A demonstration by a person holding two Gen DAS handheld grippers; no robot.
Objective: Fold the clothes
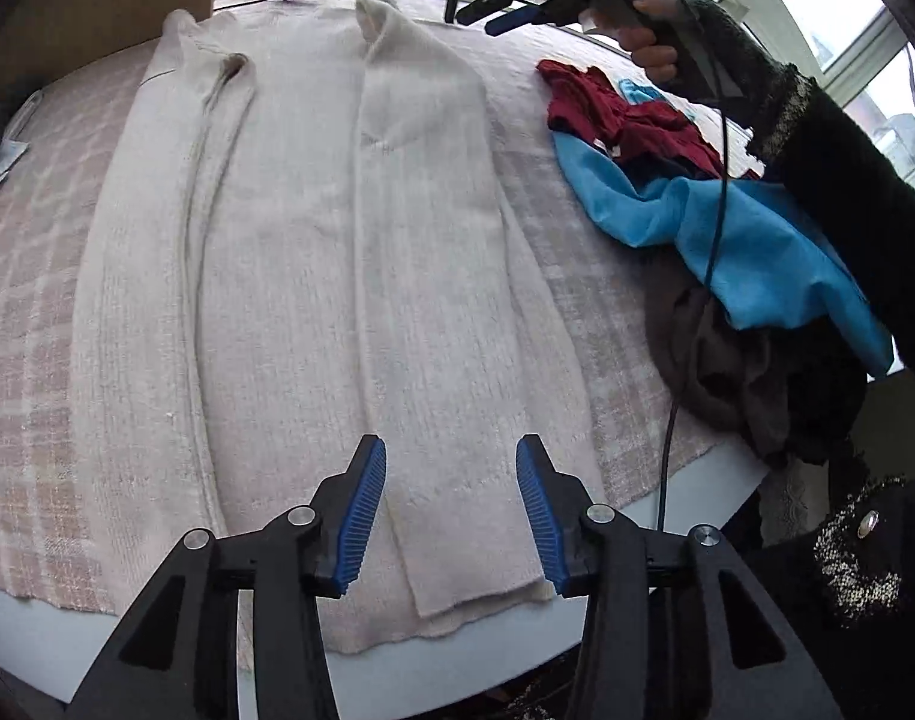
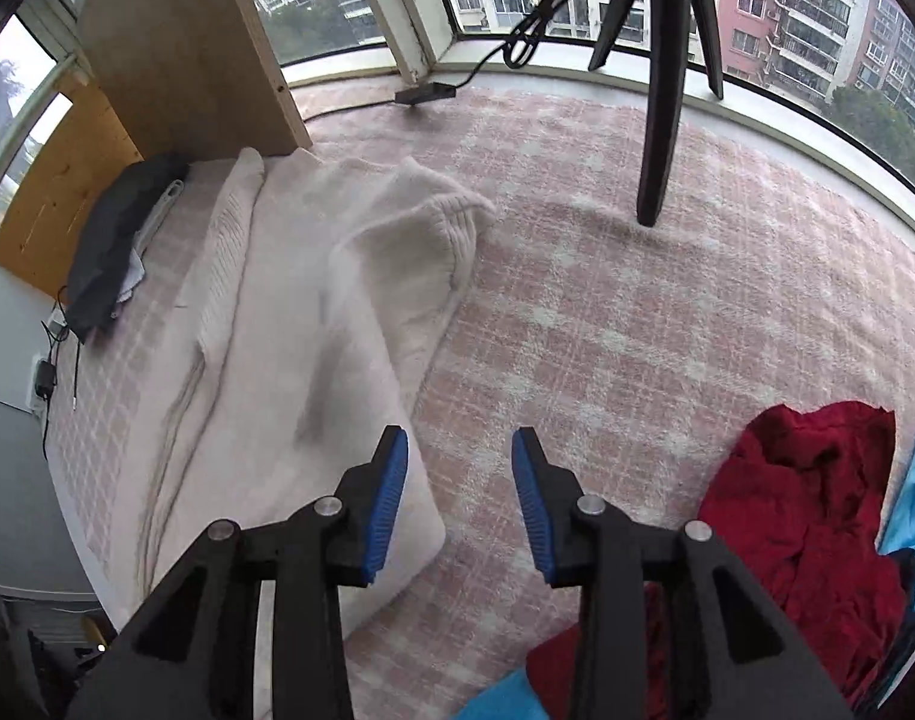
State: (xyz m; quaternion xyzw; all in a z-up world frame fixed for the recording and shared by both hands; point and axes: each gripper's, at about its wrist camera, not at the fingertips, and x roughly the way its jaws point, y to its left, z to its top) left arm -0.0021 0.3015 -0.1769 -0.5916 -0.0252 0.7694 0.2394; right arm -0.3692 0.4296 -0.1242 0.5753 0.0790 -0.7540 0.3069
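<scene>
A pink checked cloth [image 1: 577, 276] covers the table. One cream sweater [image 1: 313, 276] lies flat along it, sleeves folded in. Right of it sits one pile [image 1: 727, 228]: red, blue and brown garments. Only the right view shows a tripod [image 2: 661, 90]. The left gripper [image 1: 451, 504] hovers wide and empty over the hem, the right gripper [image 2: 460, 498] likewise, beside the sweater's edge.

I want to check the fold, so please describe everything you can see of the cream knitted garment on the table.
The cream knitted garment looks like a soft, fuzzy ribbed sweater. It lies flat and lengthwise on the pink checked cloth, both sides folded inward so that a long panel lies on top. Its collar end points toward the window; its hem reaches the near table edge. The left gripper hovers open over the hem, and the right gripper is open beside it, over bare cloth. Neither holds it.
</scene>
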